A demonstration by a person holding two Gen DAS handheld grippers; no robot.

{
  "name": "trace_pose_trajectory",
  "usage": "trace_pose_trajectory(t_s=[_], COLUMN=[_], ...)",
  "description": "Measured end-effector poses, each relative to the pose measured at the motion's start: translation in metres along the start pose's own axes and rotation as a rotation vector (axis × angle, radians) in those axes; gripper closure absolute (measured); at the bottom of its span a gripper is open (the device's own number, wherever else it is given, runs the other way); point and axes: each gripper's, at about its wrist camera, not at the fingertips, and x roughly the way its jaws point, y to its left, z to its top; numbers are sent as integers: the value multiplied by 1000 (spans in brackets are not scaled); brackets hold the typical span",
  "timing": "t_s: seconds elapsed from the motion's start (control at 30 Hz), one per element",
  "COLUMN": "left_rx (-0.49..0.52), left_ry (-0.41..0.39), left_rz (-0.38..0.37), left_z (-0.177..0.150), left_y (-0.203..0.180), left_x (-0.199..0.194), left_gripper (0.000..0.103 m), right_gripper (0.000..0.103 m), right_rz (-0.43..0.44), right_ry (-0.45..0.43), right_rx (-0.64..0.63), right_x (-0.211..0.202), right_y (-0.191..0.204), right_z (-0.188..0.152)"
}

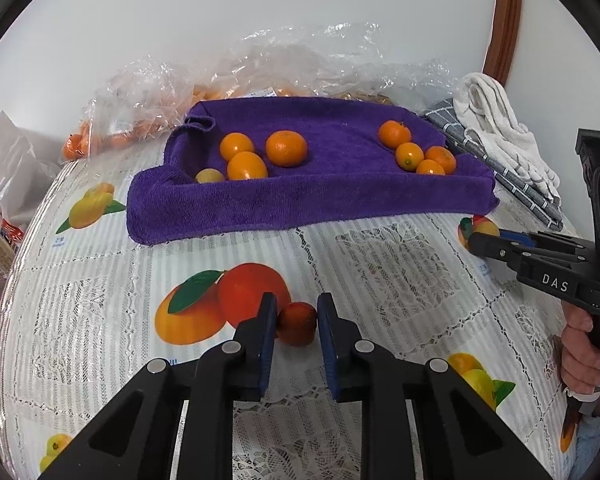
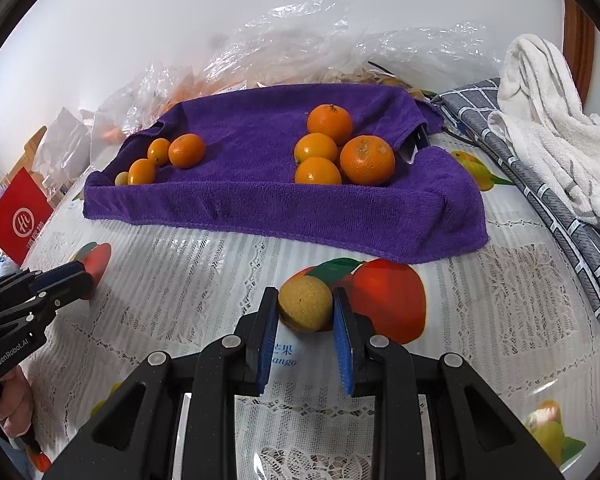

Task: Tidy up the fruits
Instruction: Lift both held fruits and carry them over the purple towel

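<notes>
A purple towel [image 1: 308, 200] [image 2: 284, 208] lies on the table with two groups of oranges on it: a left group [image 1: 286, 148] [image 2: 186, 150] with a small yellowish fruit [image 1: 209, 176], and a right group [image 1: 410, 156] [image 2: 366, 160]. My left gripper [image 1: 297, 322] is shut on a small reddish-orange fruit [image 1: 296, 324] just above the tablecloth, in front of the towel. My right gripper [image 2: 305, 310] is shut on a yellow-tan round fruit [image 2: 305, 308], also in front of the towel. Each gripper shows in the other's view, the right one [image 1: 496, 242] and the left one [image 2: 72, 276].
The tablecloth [image 1: 380, 264] has printed fruit pictures. Crumpled clear plastic bags [image 1: 300, 60] with more oranges lie behind the towel. A white cloth [image 2: 548, 128] and a grey checked cloth [image 2: 560, 208] lie at the right. A red card [image 2: 18, 216] stands at the left.
</notes>
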Motion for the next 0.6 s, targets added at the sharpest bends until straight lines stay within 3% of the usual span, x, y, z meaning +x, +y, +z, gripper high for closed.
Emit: trace_pose_trajectory(t_s=[0.6], left_rx=[19], left_ry=[34], left_rz=[-4], left_z=[-1], left_y=[-3], left_x=[7], left_gripper=[80], right_gripper=[76], right_rz=[2], right_ry=[-31], right_rx=[7], right_x=[-5], right_y=[0], right_z=[1])
